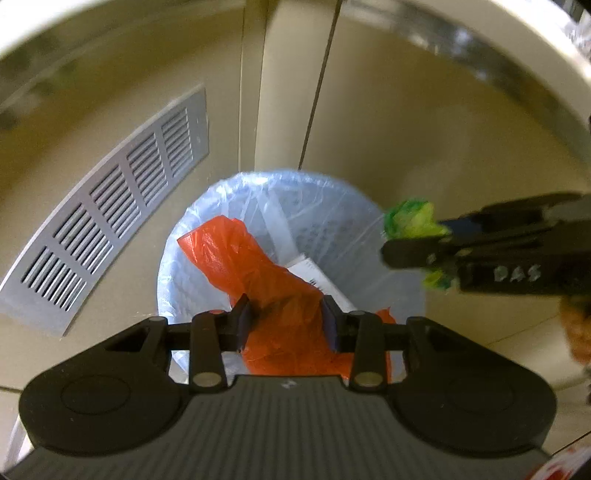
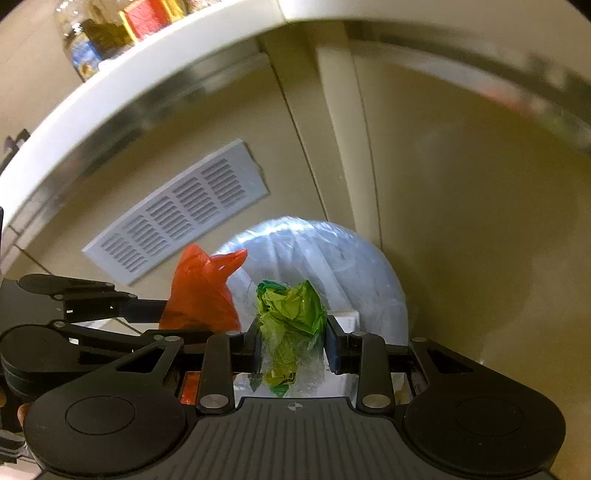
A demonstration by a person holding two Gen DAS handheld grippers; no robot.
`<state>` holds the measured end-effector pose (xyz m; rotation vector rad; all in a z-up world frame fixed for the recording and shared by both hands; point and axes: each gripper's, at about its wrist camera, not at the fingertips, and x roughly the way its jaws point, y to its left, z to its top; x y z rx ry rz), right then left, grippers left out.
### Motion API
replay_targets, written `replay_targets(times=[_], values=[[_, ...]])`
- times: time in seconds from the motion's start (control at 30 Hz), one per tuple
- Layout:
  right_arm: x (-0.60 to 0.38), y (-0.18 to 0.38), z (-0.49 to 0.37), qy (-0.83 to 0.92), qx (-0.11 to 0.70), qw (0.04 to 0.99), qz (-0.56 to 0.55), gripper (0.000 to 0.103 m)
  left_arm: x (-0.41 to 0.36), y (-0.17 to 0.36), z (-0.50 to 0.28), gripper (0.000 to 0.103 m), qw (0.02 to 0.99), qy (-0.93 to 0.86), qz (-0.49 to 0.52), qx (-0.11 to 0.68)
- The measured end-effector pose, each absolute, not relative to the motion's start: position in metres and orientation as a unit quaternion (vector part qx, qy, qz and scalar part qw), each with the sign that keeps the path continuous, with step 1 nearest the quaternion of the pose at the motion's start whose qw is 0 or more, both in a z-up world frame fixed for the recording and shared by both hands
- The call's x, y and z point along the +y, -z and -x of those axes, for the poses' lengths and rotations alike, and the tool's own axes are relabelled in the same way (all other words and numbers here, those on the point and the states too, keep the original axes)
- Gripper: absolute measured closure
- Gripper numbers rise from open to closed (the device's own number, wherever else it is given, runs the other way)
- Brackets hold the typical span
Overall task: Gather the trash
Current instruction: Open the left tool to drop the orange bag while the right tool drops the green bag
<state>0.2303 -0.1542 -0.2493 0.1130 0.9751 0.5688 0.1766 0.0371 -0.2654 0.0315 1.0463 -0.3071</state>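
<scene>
A round bin with a clear bluish liner (image 1: 325, 206) (image 2: 332, 266) stands on the floor against beige cabinets. My left gripper (image 1: 288, 325) is shut on a crumpled orange plastic bag (image 1: 258, 269) that hangs over the bin's mouth. From the right wrist view the orange bag (image 2: 201, 291) shows at the bin's left rim. My right gripper (image 2: 293, 343) is shut on a crumpled green plastic wrapper (image 2: 291, 314), held over the bin. In the left wrist view the green wrapper (image 1: 413, 219) sits at the bin's right rim. White paper (image 1: 314, 271) lies inside the bin.
A grey vent grille (image 1: 110, 221) (image 2: 184, 218) is set low in the cabinet, left of the bin. A white countertop edge (image 2: 147, 74) runs overhead with bottles and boxes (image 2: 122, 26) on it. A cabinet corner (image 1: 288, 92) stands just behind the bin.
</scene>
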Motion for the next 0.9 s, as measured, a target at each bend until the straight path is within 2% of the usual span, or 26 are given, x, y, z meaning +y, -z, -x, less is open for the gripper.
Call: replay_targets(times=[0.3,0.37,0.43,0.53,0.57,0.9], values=[[-0.156,0.259,-0.236,-0.263,0.475,0.838,-0.052,0.071,0.031,0.297,-0.195,0.061,0.842,0.152,-0.047,0.515],[-0.156,0.259,-0.236,-0.262,0.477,0.837,-0.053,0.071,0.03,0.299,-0.198,0.055,0.845,0.144,-0.053,0.511],[-0.155,0.259,-0.237,-0.262,0.477,0.837,-0.054,0.071,0.028,0.3,-0.199,0.054,0.847,0.145,-0.054,0.509],[-0.156,0.26,-0.238,-0.261,0.478,0.837,-0.056,0.07,0.026,0.301,-0.201,0.039,0.847,0.143,-0.06,0.509],[-0.156,0.26,-0.238,-0.261,0.478,0.837,-0.057,0.071,0.026,0.3,-0.2,0.038,0.847,0.144,-0.062,0.508],[-0.157,0.263,-0.24,-0.267,0.478,0.834,-0.062,0.071,0.034,0.288,-0.192,0.041,0.852,0.142,-0.043,0.501]])
